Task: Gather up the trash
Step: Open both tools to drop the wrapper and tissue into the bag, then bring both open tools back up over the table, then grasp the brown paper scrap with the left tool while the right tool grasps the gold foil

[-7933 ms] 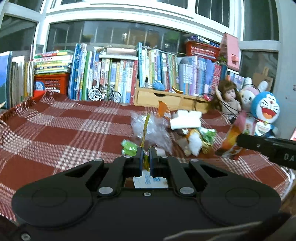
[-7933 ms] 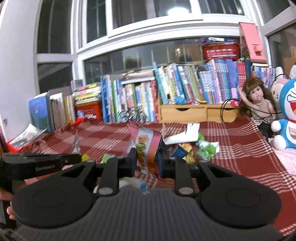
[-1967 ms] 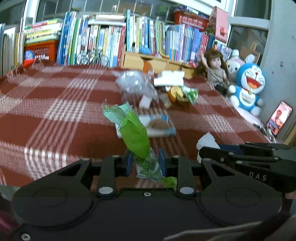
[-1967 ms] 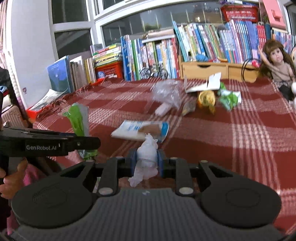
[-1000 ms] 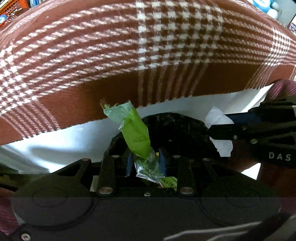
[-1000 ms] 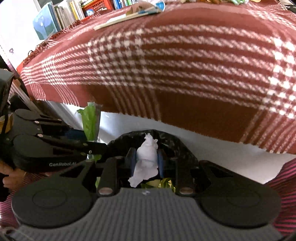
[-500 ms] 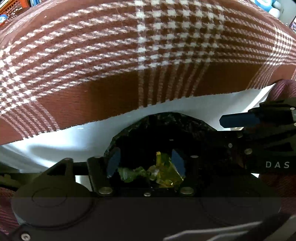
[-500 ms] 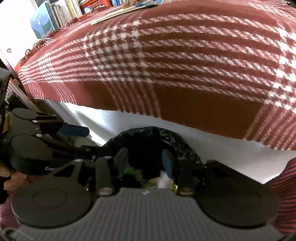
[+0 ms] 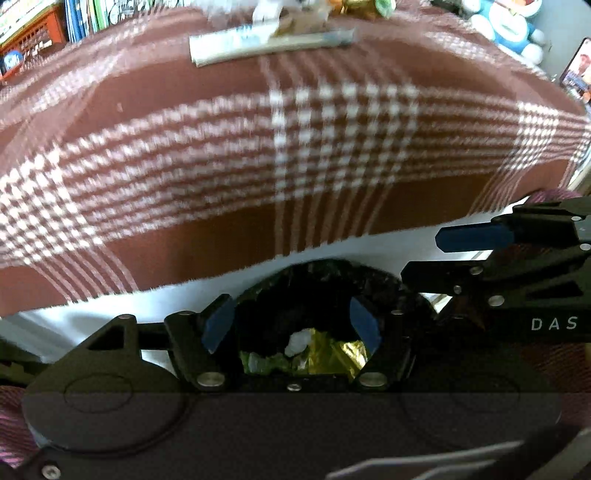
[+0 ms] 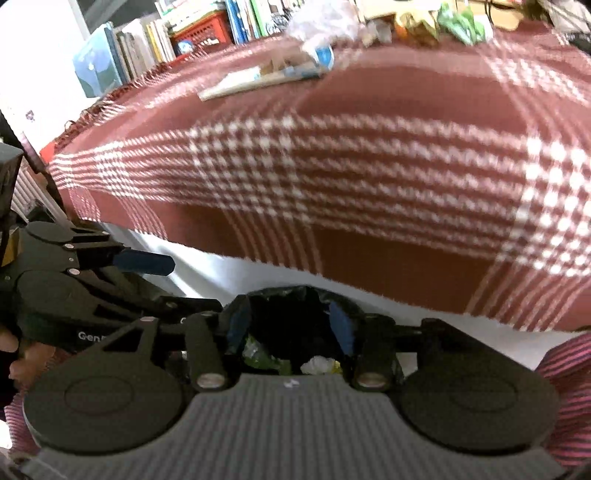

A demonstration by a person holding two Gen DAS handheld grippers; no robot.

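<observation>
A bin lined with a black bag [image 9: 317,280] [image 10: 288,299] stands below the table's front edge. Inside it lie a white tissue [image 9: 297,341] [image 10: 317,365], a green wrapper [image 9: 258,363] [image 10: 258,354] and a gold wrapper [image 9: 332,354]. My left gripper [image 9: 291,321] [image 10: 192,284] hangs over the bin, its jaws opening with nothing between them. Beside it my right gripper [image 10: 290,321] [image 9: 436,254] is also opening and empty. On the table top lie a flat snack packet [image 9: 269,40] [image 10: 266,77] and, farther back, a pile of wrappers [image 10: 424,18].
A red plaid cloth [image 9: 295,147] drapes over the table's edge above the bin. Books and a red basket [image 10: 199,33] line the back left, a blue plush toy [image 9: 513,26] sits at the right. A hand [image 10: 7,343] holds the left gripper.
Both grippers let go: the green wrapper and the white tissue dropped into the bin. The jaws spread wider and both grippers rose, bringing the table top into view.
</observation>
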